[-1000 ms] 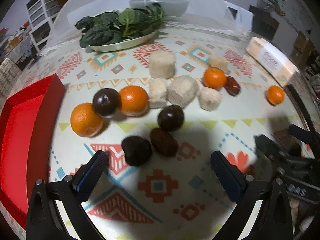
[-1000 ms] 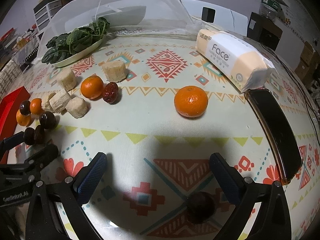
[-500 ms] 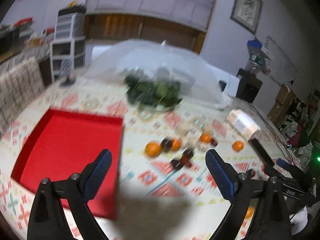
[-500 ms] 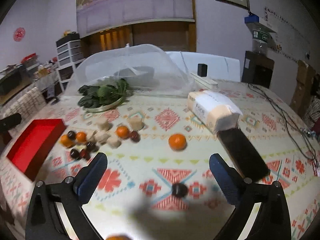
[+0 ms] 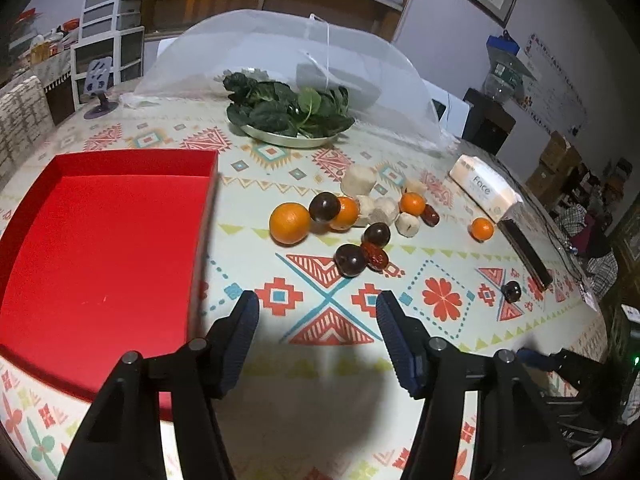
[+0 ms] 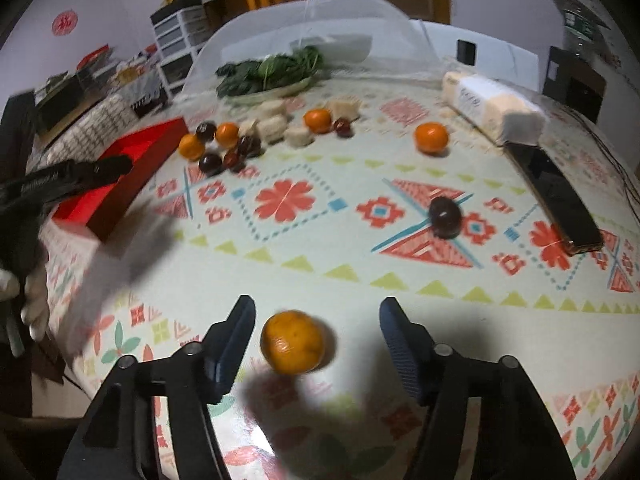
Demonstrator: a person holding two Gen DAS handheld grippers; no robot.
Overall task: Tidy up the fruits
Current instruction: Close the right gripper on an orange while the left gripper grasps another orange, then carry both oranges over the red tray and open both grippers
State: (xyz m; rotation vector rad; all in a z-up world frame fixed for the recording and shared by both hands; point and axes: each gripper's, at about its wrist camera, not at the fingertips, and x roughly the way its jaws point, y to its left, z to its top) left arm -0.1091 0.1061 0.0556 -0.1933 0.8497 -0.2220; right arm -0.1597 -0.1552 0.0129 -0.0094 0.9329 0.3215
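On the table [image 5: 120,128], the tray [image 5: 100,240] lies at the left. Right of it sits a cluster of fruit [image 5: 348,220]; farther back, a plate of greens [image 5: 288,136]. The tissue pack [image 5: 484,192] lies far right, a phone [image 5: 524,248] just before it.

Five oranges: three in the cluster [image 5: 289,223] [image 5: 345,213] [image 5: 412,203], one alone [image 5: 481,228] near the tissue pack [image 5: 483,188], and one near the counter edge [image 6: 292,342]. Four dark round fruits: three clustered [image 5: 325,207] [image 5: 377,234] [image 5: 349,260], one apart [image 5: 512,291]. Two red dates [image 5: 375,255] [image 5: 431,215]. About five pale chunks [image 5: 359,179], partly hidden. One red tray [image 5: 100,236], one plate of greens [image 5: 289,109], one mesh cover [image 5: 280,52], one phone [image 6: 554,196].
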